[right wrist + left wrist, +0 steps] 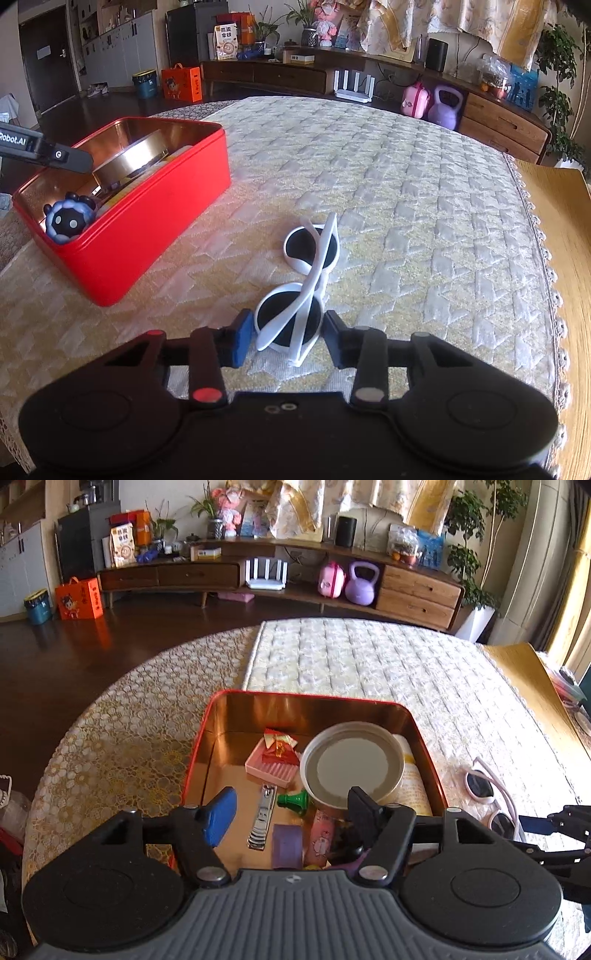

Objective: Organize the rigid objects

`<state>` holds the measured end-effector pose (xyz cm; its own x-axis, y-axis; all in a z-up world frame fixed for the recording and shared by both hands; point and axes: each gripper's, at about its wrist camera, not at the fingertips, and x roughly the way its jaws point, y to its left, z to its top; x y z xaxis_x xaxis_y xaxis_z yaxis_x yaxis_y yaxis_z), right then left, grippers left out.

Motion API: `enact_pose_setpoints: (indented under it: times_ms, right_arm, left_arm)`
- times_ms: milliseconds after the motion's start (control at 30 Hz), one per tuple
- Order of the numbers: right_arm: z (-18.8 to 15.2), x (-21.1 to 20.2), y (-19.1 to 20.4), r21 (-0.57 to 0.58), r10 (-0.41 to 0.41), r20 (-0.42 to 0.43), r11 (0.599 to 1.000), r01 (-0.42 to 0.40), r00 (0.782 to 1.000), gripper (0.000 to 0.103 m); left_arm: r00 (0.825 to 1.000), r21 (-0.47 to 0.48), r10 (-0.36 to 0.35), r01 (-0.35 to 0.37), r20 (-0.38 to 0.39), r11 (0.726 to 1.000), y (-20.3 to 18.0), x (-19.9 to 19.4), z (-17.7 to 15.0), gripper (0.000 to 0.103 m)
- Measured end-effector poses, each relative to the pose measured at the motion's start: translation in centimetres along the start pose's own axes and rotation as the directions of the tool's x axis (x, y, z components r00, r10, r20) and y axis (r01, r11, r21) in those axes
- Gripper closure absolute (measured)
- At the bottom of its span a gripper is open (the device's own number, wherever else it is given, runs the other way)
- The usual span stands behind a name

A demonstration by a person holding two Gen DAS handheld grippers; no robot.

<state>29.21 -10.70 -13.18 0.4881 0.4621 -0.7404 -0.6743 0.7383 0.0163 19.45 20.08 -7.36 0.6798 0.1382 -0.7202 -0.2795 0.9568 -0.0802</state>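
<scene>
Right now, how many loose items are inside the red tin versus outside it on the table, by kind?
Inside the red metal tin:
round metal lid: 1
pink ridged tray: 1
steel nail clipper: 1
green plastic piece: 1
purple block: 1
blue round-faced toy: 1
Outside:
white-framed sunglasses: 1
Total: 7 clearly identifiable; a few more in the tin are partly hidden.

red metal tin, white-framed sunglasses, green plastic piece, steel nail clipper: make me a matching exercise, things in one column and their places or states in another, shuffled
Things:
1. red metal tin
2. white-framed sunglasses
3. green plastic piece
4. steel nail clipper

Places or states:
a. lies flat on the tin's floor, beside the purple block
b. folded on the quilted cloth, between the open right gripper fingers
c. open-topped, holding small items
d. lies beside the round lid

Pairs: 1-c, 2-b, 3-d, 4-a
</scene>
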Motion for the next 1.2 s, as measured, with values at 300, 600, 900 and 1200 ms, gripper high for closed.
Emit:
enact_pose_setpoints:
  times_ms: [300,600,900,1200]
  right_arm:
    - [0.7,-3.4,0.3,0.050,0.031,0.076,0.998,-0.035,0.997,0.064]
    - [1.0,-5.8,0.8,0.043,0.012,0.112,0.999,-0.017,0.994,0.064]
    - [1.6,-6.9,0.7,0.045,-0.012,0.151,0.999,0.005,0.988,0.064]
    - [2.6,-7.8,1.3,0.026,-0.017,0.188,1.000,0.012,0.982,0.064]
  left_arm:
    - [1.000,-0.009,0.007,-0.007,0.016,1.000,0.1,-0.8,-0.1,0.037]
    - [1.000,-0.015,-0.003,0.003,0.025,1.000,-0.1,-1.7,-0.5,0.037]
    - [0.999,-0.008,-0.005,0.005,0.037,1.000,-0.3,-2.4,-0.8,0.037]
    - [0.999,-0.015,-0.007,0.008,0.044,1.000,0.0,-2.9,-0.8,0.037]
